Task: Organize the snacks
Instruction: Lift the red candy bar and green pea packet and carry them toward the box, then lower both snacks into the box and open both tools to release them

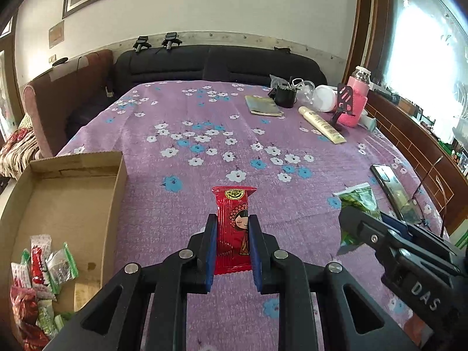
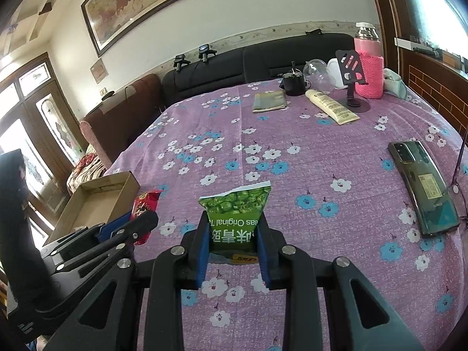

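**Two snack packets held over the flowered cloth, box partly filled**

The left gripper has its blue-padded fingers pressed tight on a red snack packet, which stands upright between them above the purple flowered cloth that covers the desk. The right gripper is clamped on a green pea packet, held with its printed text upside down and its torn-looking top edge pointing away from the camera.

To the left of the left gripper sits an open cardboard box. Its far end is bare; its near end holds a heap of small wrapped snacks in red, green and white wrappers, lying loosely over one another.

On the cloth to the right of the green packet lies a dark phone, face down. At the far right corner stand a pink-sleeved bottle, a cream tube and a small booklet.
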`<move>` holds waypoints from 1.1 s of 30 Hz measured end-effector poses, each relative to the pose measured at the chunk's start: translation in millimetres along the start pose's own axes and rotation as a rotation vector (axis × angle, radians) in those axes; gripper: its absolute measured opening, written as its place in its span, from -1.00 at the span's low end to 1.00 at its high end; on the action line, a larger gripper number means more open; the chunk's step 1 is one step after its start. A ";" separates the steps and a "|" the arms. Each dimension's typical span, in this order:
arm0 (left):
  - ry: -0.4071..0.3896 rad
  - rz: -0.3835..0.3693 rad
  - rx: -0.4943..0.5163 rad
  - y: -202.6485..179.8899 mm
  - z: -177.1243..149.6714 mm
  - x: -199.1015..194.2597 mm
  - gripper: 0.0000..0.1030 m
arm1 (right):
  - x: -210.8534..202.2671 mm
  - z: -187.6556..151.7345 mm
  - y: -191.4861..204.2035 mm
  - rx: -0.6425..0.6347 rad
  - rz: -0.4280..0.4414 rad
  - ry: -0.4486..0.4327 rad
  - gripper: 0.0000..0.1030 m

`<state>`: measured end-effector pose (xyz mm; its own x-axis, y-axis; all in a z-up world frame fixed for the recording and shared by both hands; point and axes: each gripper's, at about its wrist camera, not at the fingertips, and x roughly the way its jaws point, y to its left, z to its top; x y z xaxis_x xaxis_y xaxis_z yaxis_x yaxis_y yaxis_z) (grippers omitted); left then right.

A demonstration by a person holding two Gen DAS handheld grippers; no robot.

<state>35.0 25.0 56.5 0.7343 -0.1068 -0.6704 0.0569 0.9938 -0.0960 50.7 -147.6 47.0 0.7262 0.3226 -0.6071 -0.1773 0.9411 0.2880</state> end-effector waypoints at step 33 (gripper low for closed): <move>-0.111 0.005 -0.112 73.9 -29.0 -90.2 -0.61 | -16.3 -19.5 65.9 -0.150 0.162 0.013 -0.47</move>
<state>-46.7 107.1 88.5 0.8051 -0.0912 -0.5860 -0.0183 0.9838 -0.1782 14.2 -88.8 61.5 0.6720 0.4712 -0.5713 -0.3884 0.8811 0.2700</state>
